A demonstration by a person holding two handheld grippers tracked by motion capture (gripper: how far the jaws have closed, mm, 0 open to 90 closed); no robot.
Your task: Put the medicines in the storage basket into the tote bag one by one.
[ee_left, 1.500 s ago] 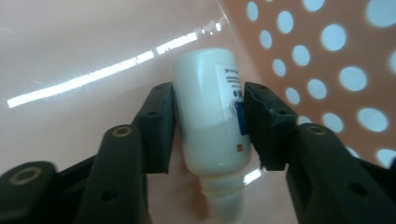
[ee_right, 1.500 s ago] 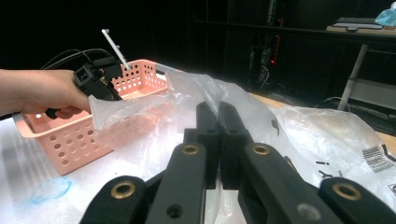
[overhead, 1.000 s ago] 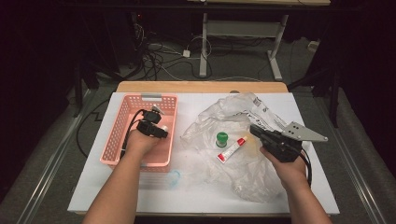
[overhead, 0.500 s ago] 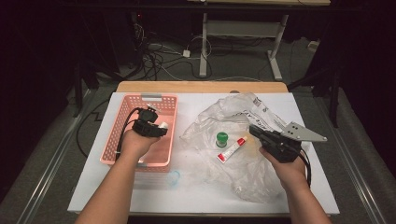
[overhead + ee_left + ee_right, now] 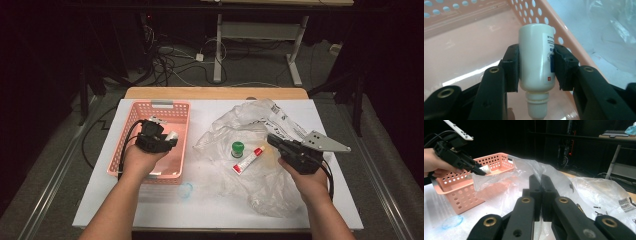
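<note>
The left gripper (image 5: 536,67) clamps a white bottle (image 5: 536,57), held above the floor of the pink basket (image 5: 131,131). The right gripper (image 5: 541,182) is clenched with nothing between its jaws, over the clear plastic bag (image 5: 260,115), where a green-capped jar (image 5: 237,148) and a tube (image 5: 248,160) lie.

Basket (image 5: 131,131) on table (image 5: 210,210), left half. Left gripper (image 5: 167,137) over basket, clamped on small bottle (image 5: 535,65); bottle's cap end points back toward the hand, base forward, above basket floor, near basket's right wall. Crumpled plastic bag (image 5: 260,175) spread over table's right half, just right of basket. On bag: round-capped item (image 5: 237,148), tube (image 5: 248,160) just right of and before it. Right gripper (image 5: 272,140) over bag, right of tube, jaws pressed together. Round mark (image 5: 185,189) on table before basket.
</note>
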